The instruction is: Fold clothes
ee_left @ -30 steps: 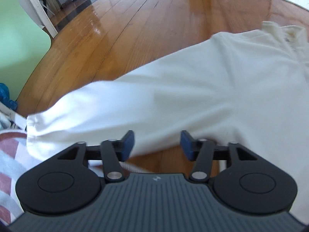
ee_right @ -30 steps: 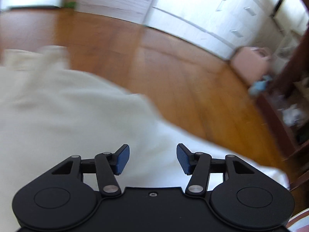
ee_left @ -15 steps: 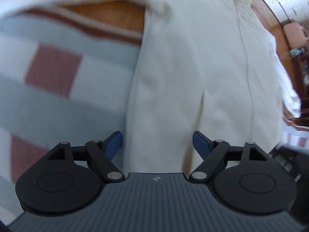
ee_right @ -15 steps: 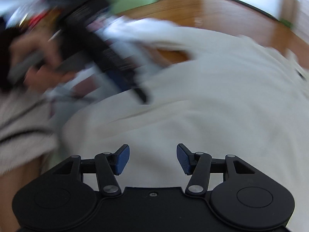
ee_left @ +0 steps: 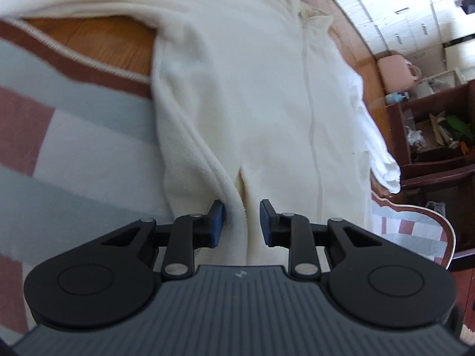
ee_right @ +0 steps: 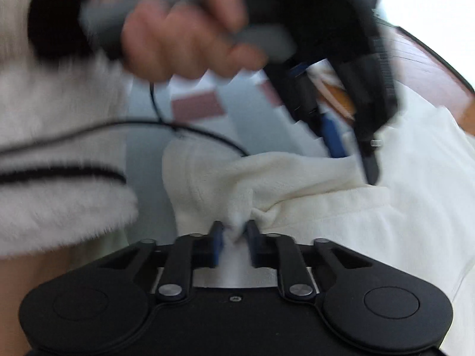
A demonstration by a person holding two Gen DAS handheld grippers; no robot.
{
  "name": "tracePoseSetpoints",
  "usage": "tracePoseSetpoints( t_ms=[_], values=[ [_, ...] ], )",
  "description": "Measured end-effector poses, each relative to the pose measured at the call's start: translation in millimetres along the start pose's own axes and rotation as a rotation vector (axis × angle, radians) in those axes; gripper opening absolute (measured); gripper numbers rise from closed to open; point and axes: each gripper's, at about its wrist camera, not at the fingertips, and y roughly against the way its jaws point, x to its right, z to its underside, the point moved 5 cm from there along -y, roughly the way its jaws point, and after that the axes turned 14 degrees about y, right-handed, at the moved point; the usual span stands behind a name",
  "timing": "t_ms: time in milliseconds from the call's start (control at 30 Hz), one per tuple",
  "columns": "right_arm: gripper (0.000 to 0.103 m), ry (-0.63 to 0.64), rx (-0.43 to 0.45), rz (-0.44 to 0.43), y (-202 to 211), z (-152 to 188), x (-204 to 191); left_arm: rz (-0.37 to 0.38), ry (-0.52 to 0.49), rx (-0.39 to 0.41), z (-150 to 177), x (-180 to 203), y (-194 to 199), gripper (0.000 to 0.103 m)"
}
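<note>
A cream fleece zip jacket (ee_left: 252, 103) lies front up, partly on the wooden floor (ee_left: 98, 38) and partly on a checked rug (ee_left: 74, 148). My left gripper (ee_left: 242, 222) is at its lower hem, jaws closing, and a ridge of hem is pinched between the blue pads. In the right wrist view the left gripper (ee_right: 351, 154) comes down from the upper right, and the fleece (ee_right: 415, 192) tents up to its tips. My right gripper (ee_right: 234, 238) is closing too, with a tuft of the same hem squeezed between its pads.
A person's hand (ee_right: 184, 44) holds the left gripper's handle. A fuzzy white sleeve (ee_right: 59, 201) and a black cable (ee_right: 154, 124) are close by. A pink case (ee_left: 396, 71), a dark wooden shelf (ee_left: 430, 148) and white drawers (ee_left: 400, 9) stand beyond the jacket.
The left gripper swung from the sleeve to the hem over the rug; its jaws widened, then narrowed on the hem. The right gripper swept across to the hem and closed on fleece.
</note>
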Motion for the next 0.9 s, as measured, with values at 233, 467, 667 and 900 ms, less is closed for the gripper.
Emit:
tracePoseSetpoints(
  t_ms=[233,467,667,900],
  values=[
    [0.008,-0.401,0.052,0.144,44,52,79,0.033,-0.093,0.058,-11,22,2,0.037],
    [0.008,-0.717,0.097,0.076,54,99,105,-0.044,-0.391,0.112,43,59,36,0.055],
    [0.008,-0.815,0.153,0.034,64,108,108,-0.159,-0.671,0.056,116,85,25,0.083],
    [0.008,-0.850,0.252,0.062,73,93,107,-0.517,-0.793,0.147,104,74,-15,0.009]
  ],
)
